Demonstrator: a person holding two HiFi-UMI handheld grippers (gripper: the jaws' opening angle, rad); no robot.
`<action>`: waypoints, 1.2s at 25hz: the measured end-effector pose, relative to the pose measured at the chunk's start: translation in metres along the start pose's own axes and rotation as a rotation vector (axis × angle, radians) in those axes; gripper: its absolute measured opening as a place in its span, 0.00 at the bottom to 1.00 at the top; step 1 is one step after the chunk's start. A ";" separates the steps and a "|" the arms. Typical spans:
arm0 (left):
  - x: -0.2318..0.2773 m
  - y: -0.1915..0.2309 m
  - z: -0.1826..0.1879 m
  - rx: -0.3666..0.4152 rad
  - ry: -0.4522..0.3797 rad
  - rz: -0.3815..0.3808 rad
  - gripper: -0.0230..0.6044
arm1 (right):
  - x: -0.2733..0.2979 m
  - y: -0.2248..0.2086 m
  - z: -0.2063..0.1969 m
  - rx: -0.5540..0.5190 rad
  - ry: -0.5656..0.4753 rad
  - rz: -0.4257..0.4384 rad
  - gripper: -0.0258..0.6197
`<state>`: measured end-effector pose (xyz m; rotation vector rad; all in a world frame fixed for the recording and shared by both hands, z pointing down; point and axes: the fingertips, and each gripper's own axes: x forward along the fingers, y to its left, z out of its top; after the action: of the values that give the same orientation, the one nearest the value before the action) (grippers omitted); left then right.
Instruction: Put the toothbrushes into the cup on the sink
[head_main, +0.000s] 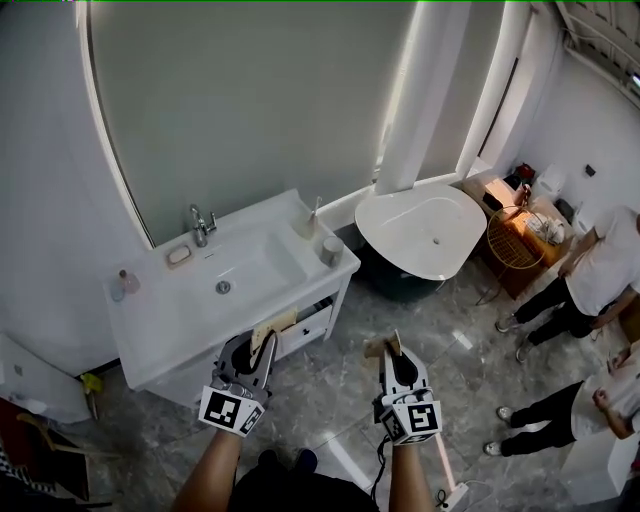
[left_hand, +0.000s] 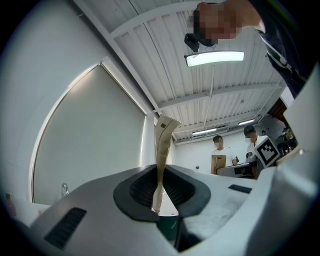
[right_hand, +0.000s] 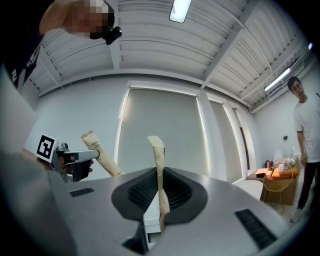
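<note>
The white sink (head_main: 170, 320) stands below the mirror, and a grey cup (head_main: 331, 250) sits on its right corner. My left gripper (head_main: 265, 350) is in front of the sink's front edge, shut on a tan paper-wrapped toothbrush (head_main: 272, 328). In the left gripper view that toothbrush (left_hand: 162, 145) stands up between the shut jaws of the left gripper (left_hand: 159, 200). My right gripper (head_main: 394, 352) hovers over the floor right of the sink, shut on a second wrapped toothbrush (head_main: 380, 347). The right gripper view shows this toothbrush (right_hand: 159, 165) pinched in the right gripper (right_hand: 160, 200), with the left gripper (right_hand: 75, 161) to its left.
A faucet (head_main: 201, 225), soap dish (head_main: 180, 255) and small pink bottle (head_main: 126, 282) sit on the sink. A white bathtub (head_main: 420, 230) stands to the right, a wire basket (head_main: 513, 238) beyond it. Two persons (head_main: 590, 275) are at the right edge. The floor is grey marble tile.
</note>
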<state>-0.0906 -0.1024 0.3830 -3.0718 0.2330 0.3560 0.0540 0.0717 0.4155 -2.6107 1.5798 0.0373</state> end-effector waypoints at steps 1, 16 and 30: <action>0.006 0.004 0.000 0.001 0.001 0.003 0.12 | 0.007 -0.002 0.001 0.002 0.000 0.002 0.11; 0.081 0.075 -0.031 -0.011 0.001 -0.004 0.12 | 0.104 -0.022 -0.019 0.002 0.014 0.000 0.11; 0.159 0.177 -0.048 -0.010 -0.001 -0.032 0.12 | 0.232 -0.020 -0.019 0.005 -0.018 0.002 0.11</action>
<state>0.0456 -0.3028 0.3889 -3.0816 0.1822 0.3577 0.1788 -0.1256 0.4204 -2.5974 1.5754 0.0570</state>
